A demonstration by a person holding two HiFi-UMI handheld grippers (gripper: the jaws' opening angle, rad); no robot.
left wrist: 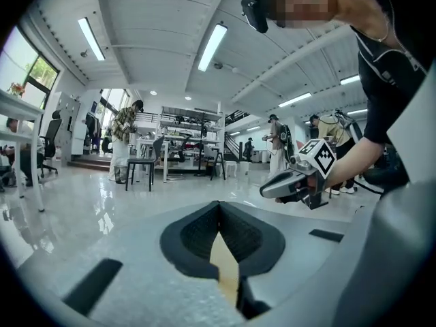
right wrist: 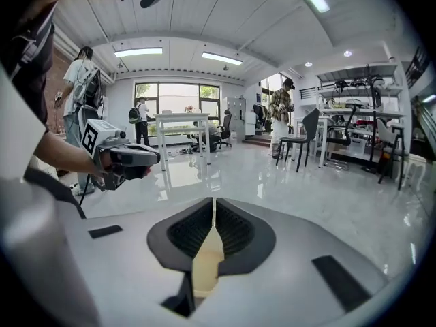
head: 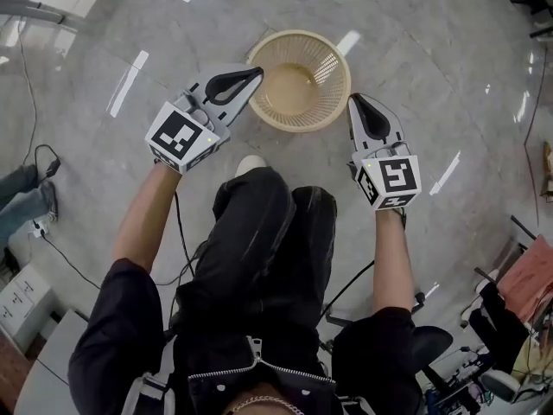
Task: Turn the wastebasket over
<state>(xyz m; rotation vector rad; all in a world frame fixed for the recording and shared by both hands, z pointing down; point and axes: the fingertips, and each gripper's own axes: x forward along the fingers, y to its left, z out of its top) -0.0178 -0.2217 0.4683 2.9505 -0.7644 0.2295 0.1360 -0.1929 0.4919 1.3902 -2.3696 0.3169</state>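
Your L gripper (head: 256, 74) had its jaws shut tight on the rim of the wastebasket (head: 331, 66), w/ a thin tan strip pinched btw the pads. Your R gripper (head: 354, 102) had its jaws shut on the rim too, on the other side. The wastebasket sat btw the two grippers, open side up, just past your knees, w/ shiny grey floor (head: 432, 41) all around it. Each gripper view showed the other gripper across from it.
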